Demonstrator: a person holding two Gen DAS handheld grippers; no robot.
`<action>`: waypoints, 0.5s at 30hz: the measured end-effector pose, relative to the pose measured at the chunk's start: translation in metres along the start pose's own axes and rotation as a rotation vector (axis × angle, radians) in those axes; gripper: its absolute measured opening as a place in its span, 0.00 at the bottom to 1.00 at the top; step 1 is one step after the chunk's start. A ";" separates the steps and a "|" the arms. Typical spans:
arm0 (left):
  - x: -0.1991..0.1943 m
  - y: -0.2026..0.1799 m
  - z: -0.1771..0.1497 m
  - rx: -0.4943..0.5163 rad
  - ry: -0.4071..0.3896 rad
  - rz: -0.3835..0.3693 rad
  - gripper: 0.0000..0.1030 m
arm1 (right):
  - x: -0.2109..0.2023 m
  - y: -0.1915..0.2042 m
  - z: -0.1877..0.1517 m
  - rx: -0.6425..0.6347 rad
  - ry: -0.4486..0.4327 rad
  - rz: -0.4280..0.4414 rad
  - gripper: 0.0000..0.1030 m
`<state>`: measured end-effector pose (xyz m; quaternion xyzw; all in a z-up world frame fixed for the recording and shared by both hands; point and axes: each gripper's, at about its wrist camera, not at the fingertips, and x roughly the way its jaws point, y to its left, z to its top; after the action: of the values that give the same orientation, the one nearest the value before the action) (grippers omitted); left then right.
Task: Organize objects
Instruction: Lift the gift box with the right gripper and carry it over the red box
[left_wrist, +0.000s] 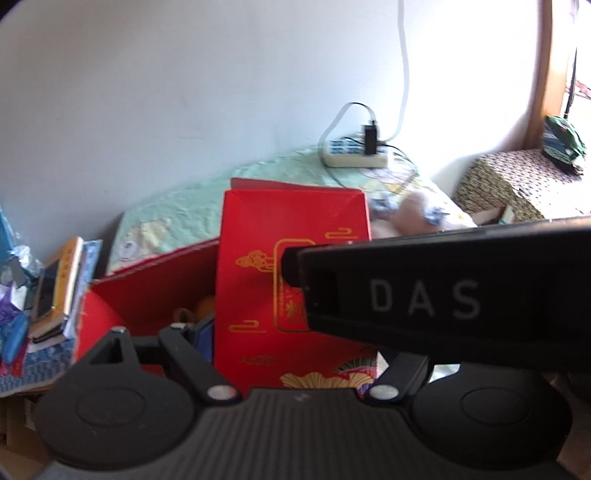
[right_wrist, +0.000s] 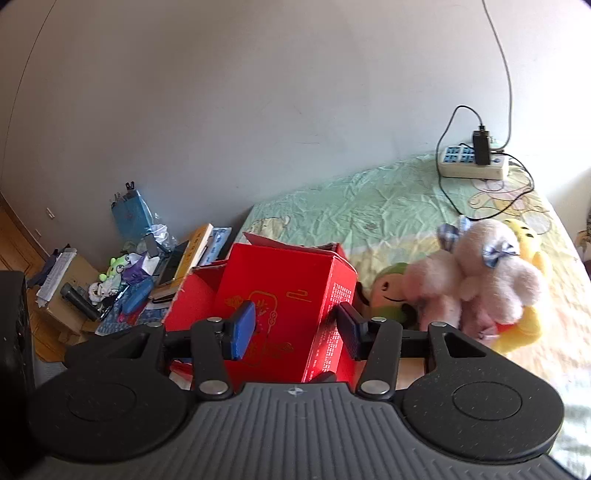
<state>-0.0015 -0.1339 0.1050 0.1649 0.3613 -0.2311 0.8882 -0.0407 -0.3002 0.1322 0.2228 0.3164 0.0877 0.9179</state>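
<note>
The red box (right_wrist: 284, 295) stands open-topped at frame centre on the green bedsheet (right_wrist: 369, 206), against a grey wall (right_wrist: 258, 92). The right gripper (right_wrist: 295, 328) straddles it, jaws apart. The left gripper's (left_wrist: 258, 332) state cannot be told.

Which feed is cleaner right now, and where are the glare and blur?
Right wrist view is cleaner: even light, with the red box, plush toys and power strip sharp. Left wrist view is soft and smeared, the wall and window at right blown out white, and the other gripper's black body blocks the lower right. Both bend straight edges, fisheye style.
</note>
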 end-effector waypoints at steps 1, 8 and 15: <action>0.004 0.013 0.002 -0.009 0.005 0.009 0.77 | 0.009 0.006 0.001 0.000 0.002 0.017 0.51; 0.033 0.100 -0.008 -0.058 0.075 0.063 0.77 | 0.088 0.053 0.007 -0.018 0.079 0.088 0.51; 0.083 0.152 -0.029 -0.083 0.169 0.074 0.77 | 0.164 0.067 -0.003 0.015 0.207 0.117 0.50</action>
<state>0.1151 -0.0173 0.0442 0.1600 0.4378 -0.1684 0.8686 0.0844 -0.1904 0.0724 0.2377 0.3965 0.1611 0.8720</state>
